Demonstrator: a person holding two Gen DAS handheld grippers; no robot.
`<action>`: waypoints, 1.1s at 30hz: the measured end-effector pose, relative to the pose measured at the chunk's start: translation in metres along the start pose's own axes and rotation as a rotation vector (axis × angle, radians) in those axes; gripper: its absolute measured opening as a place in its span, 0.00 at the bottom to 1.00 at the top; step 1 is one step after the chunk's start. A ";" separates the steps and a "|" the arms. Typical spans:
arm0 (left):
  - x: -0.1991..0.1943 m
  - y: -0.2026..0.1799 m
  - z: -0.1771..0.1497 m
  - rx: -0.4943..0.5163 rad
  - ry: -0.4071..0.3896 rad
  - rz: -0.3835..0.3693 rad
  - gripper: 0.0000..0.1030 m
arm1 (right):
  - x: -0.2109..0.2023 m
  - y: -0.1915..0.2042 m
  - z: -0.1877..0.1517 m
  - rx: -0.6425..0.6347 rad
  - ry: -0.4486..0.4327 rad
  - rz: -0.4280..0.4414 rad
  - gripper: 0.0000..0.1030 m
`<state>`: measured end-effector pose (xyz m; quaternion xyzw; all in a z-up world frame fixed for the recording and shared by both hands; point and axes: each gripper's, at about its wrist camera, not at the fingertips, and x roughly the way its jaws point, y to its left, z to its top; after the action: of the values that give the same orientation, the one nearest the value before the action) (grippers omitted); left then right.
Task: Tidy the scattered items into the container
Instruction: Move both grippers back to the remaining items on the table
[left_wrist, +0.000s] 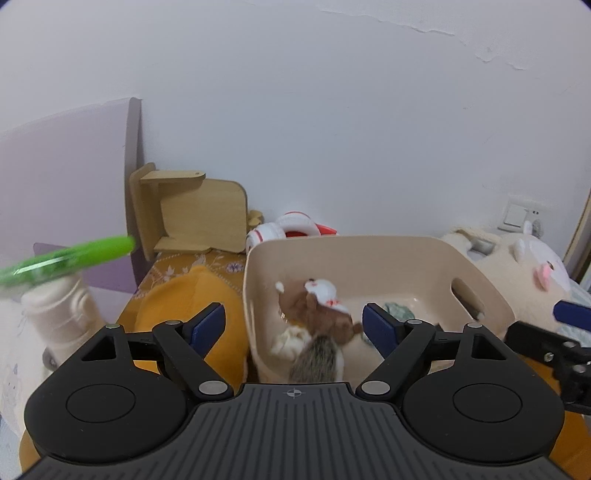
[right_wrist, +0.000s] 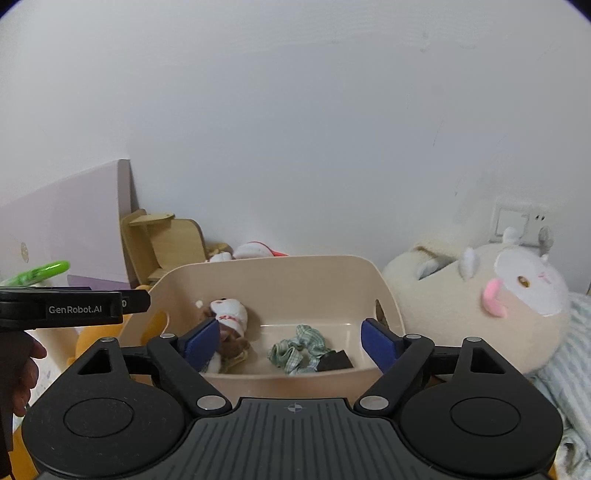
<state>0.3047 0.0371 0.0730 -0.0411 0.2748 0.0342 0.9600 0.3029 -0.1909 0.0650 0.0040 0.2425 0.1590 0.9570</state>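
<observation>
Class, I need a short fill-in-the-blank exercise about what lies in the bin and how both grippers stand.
1. The green checked scrunchie lies inside the beige ____.
2. The jaws of the right hand-held gripper stand ____.
3. The brown plush doll wears a ____ cap.
4. The left hand-held gripper holds ____.

Missing words: bin; open; white; nothing

Soft even light, fisheye-warped edges
</observation>
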 end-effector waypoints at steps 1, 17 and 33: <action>-0.005 0.001 -0.005 0.006 -0.002 0.002 0.81 | -0.007 0.003 -0.003 -0.011 -0.008 -0.004 0.85; -0.053 0.011 -0.085 0.080 0.056 -0.021 0.81 | -0.068 0.024 -0.069 -0.049 0.009 -0.014 1.00; -0.028 0.012 -0.146 0.137 0.154 -0.059 0.81 | -0.055 0.002 -0.164 0.185 0.249 -0.046 1.00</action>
<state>0.2037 0.0337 -0.0364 0.0143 0.3484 -0.0161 0.9371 0.1802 -0.2170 -0.0538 0.0669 0.3729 0.1135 0.9185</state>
